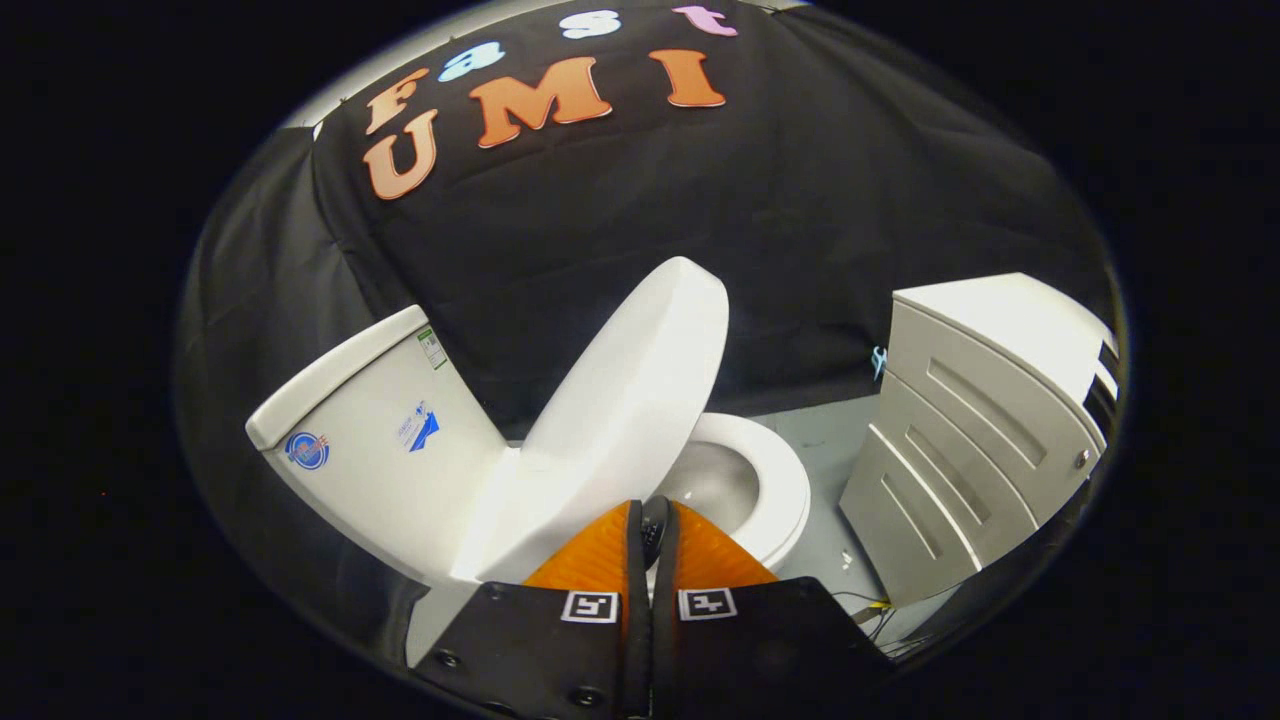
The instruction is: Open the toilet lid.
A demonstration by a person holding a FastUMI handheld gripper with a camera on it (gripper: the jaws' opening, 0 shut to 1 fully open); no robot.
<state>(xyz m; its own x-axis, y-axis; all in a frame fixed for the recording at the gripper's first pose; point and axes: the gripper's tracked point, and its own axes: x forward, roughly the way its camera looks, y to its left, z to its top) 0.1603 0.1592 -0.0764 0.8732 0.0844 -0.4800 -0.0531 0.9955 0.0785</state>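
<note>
Standing raised off the seat (775, 500), short of the tank (385, 440), the toilet lid (625, 400) could drop; my gripper (651, 512) is closed, empty.

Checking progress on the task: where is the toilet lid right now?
In the gripper view, the toilet lid stands raised just ahead of the shut gripper, between the tank and the bowl.

My one camera rides on the gripper (650, 515), looking forward along its fingers at the bottom centre of the frame. It sits close above the toilet (420, 450), tilted, facing the booth wall; a cabinet (985, 420) stands at right.
</note>
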